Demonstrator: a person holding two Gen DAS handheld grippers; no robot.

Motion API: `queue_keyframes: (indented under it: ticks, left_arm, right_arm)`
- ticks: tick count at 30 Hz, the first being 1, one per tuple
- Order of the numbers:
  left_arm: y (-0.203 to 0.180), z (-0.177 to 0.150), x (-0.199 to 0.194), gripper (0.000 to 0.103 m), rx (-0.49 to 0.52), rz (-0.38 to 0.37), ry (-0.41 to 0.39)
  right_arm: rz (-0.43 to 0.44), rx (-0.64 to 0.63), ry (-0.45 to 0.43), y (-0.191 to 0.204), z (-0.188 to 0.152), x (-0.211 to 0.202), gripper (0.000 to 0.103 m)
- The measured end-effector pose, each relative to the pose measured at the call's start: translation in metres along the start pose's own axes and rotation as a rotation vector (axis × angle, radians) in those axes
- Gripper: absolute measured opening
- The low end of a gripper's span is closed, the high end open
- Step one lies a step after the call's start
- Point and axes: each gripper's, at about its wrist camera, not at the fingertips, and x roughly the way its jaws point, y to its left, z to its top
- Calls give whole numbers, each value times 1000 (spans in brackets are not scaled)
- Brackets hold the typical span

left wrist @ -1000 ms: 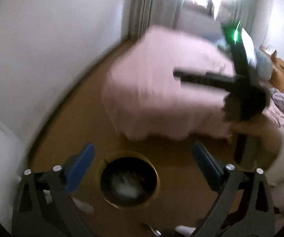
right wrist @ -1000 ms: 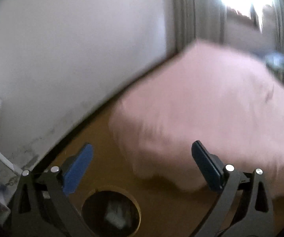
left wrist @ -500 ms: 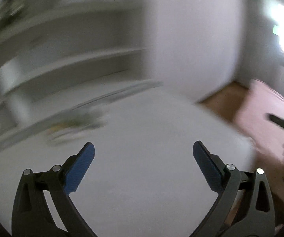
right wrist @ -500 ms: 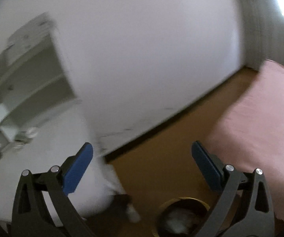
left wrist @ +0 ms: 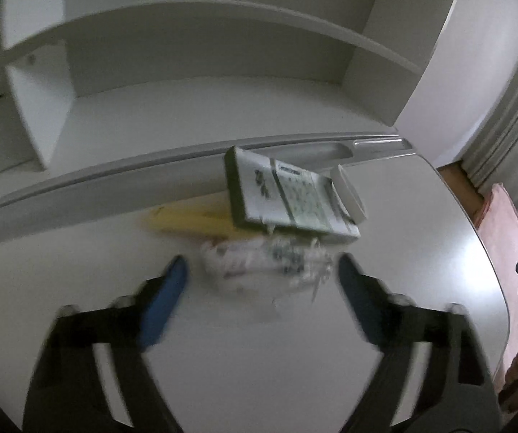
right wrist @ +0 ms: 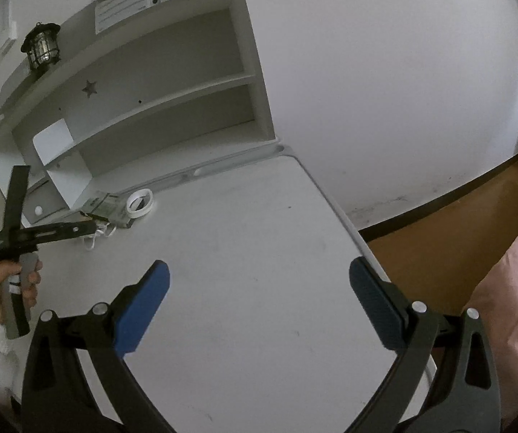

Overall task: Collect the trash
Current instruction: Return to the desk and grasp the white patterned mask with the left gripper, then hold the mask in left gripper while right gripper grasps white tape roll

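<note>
Left gripper (left wrist: 262, 281) closing its fingers around a blurred, seemingly crumpled clear wrapper (left wrist: 266, 259) on the white counter (left wrist: 259, 361), not yet pressing. Right gripper (right wrist: 259, 288) spread wide, empty.

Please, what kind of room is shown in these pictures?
Probably a bedroom with a study corner. A white desk with shelves stands by the wall, a pink bed cover lies beside it, and the floor is wooden.

One crumpled wrapper (left wrist: 259, 256), one box (left wrist: 280, 195), one tape roll (right wrist: 139, 205), one lantern (right wrist: 41, 46), one yellow item (left wrist: 190, 222), blurred
</note>
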Motion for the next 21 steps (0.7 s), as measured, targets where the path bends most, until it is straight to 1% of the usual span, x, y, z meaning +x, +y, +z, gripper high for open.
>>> queue_keyframes:
  ticks: [1,2,3,4,5,6,9,11,13,14,16,18,19,21]
  left_arm:
    - [0,1,3,53,14,2,-6]
    - [-4,3,9,26,26,-14,2]
    - [0,5,13,24,26,-41,9]
    - [-1,2,10,24,21,-62,12]
    - [-1,-3,5,24,34,-67,8]
    - [-1,-8,-1,23,49,-63,-1]
    - [10,-24,-25,23,44,-73,-24]
    - [22,-32,-38,23,31,-43,-45]
    - [39,-38,-47,23,10,14,-54]
    - [50,-40,-50,23,-1,60,-56]
    - [71,-43,-51,23,-45,106,-51]
    - [78,-46,-55,23,-53,131,-57]
    - [79,-46,-54,23,-55,133,-60]
    - [77,-47,-53,24,-55,129,-66]
  right_arm:
    - [-8,-1,1,1,1,1,97]
    - [-15,-3,3,3,3,3,97]
    - [-20,-5,4,3,3,3,97]
    - [-26,-7,6,4,5,5,97]
    - [-27,-9,8,5,6,6,97]
    - [-25,-13,11,7,8,8,97]
    - [-8,-33,20,13,12,15,97]
    - [13,-60,29,24,15,24,97]
    - [47,-95,45,41,20,38,97]
    - [65,-113,54,49,24,45,97]
    - [94,-148,67,64,31,57,97]
    - [118,-214,78,88,41,76,96]
    - [113,-249,83,100,46,86,96]
    - [114,-274,104,115,54,105,96]
